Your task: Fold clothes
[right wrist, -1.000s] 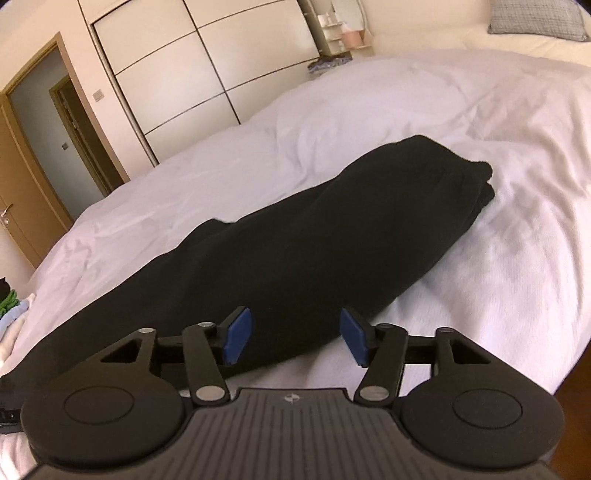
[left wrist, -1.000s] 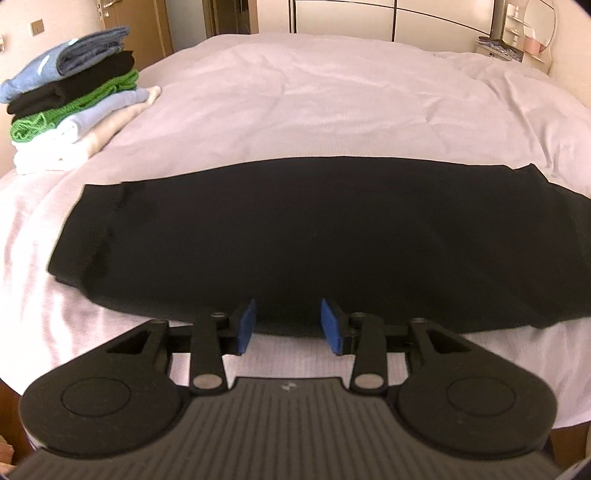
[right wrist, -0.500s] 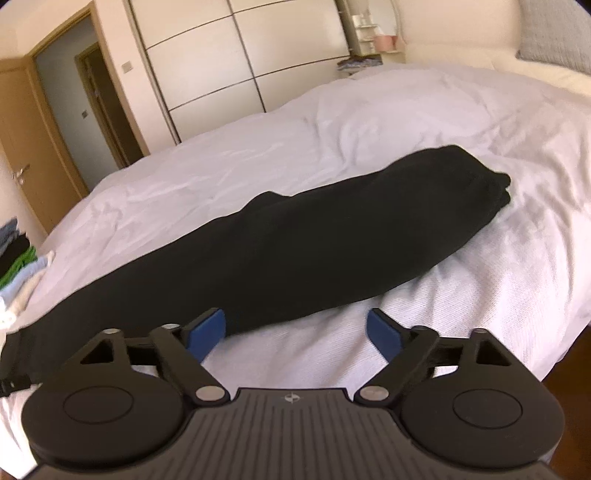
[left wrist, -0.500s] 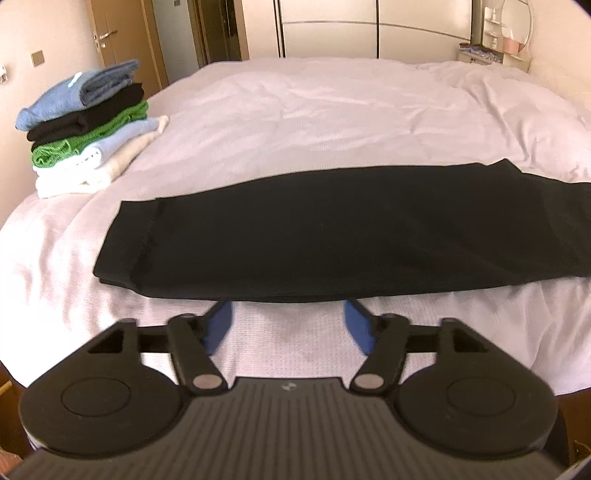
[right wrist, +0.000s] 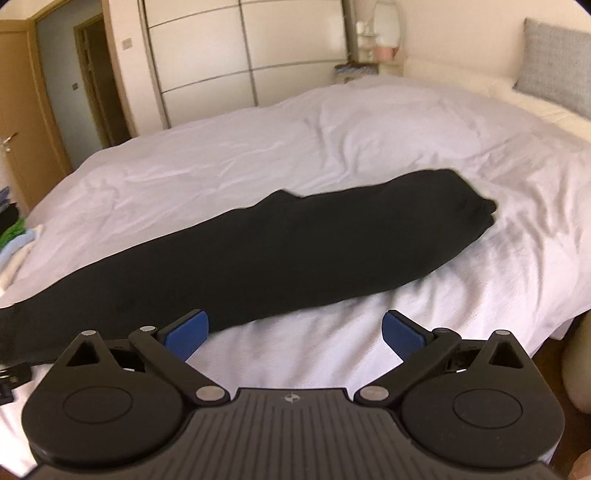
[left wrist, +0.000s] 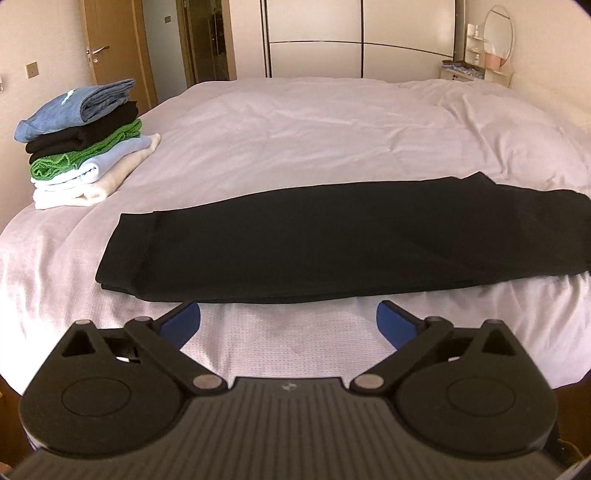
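**Inspector:** Count the clothing on the bed.

**Assistant:** One long black garment (left wrist: 332,251) lies flat across the near part of the white bed cover (left wrist: 332,140), stretched left to right, folded lengthwise into a narrow strip. In the left wrist view its hemmed end sits at the left; in the right wrist view the other end (right wrist: 469,206) shows bunched layers at the far right. It looks like one pair of trousers, though I cannot confirm the type.

**Inspector:** Anything else folded?

**Assistant:** One stack of folded clothes (left wrist: 85,140) at the left corner of the bed, well apart from the black garment. I count about six layers: blue on top, then black, green, pale blue, white and cream at the bottom. The lowest layers run together, so that count is approximate.

**Inspector:** State of the tongs.

**Assistant:** Two in all. The left gripper (left wrist: 288,321) has its jaws spread wide and still opening, nothing between them but bare bed cover; its blue pads (left wrist: 183,319) sit just short of the garment's near edge, not touching it. The right gripper (right wrist: 295,330) is the same: jaws wide and opening, holding nothing. Its left pad overlaps the garment's near edge in the picture; whether it touches I cannot tell.

**Inspector:** Surroundings?

**Assistant:** One wardrobe (left wrist: 358,37) with sliding panels behind the bed, one wooden door (left wrist: 107,40) at the left, one round mirror (left wrist: 498,33) at the right, and one grey pillow (right wrist: 557,62) at the head of the bed.
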